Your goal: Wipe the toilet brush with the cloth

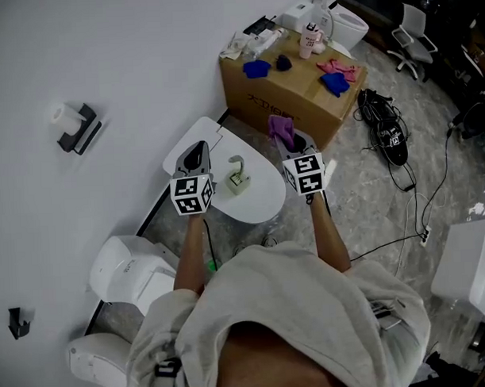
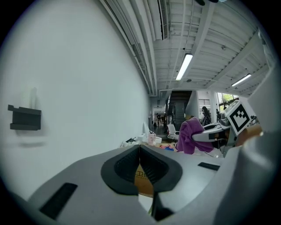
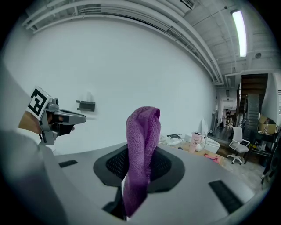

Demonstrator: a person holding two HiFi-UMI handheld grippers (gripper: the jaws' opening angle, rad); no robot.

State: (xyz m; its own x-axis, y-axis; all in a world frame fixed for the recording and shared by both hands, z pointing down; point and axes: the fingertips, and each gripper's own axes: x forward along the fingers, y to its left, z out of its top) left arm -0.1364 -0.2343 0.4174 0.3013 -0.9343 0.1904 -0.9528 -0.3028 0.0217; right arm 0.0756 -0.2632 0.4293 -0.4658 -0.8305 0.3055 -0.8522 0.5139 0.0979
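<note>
A small pale toilet brush (image 1: 237, 178) stands upright in its holder on the round white table (image 1: 263, 202), between my two grippers and slightly nearer the left one. My left gripper (image 1: 195, 157) (image 2: 139, 147) hovers over the table's left part, jaws shut with nothing in them. To the right of the brush, my right gripper (image 1: 293, 144) (image 3: 139, 151) is shut on a purple cloth (image 1: 281, 129) (image 3: 142, 145) that sticks up past its tips. The cloth (image 2: 190, 134) also shows in the left gripper view.
A cardboard box (image 1: 295, 96) behind the table carries blue and pink cloths, a cup and small items. A toilet (image 1: 130, 268) is at lower left, a paper holder (image 1: 78, 127) hangs on the wall, and cables (image 1: 390, 136) lie on the floor at right.
</note>
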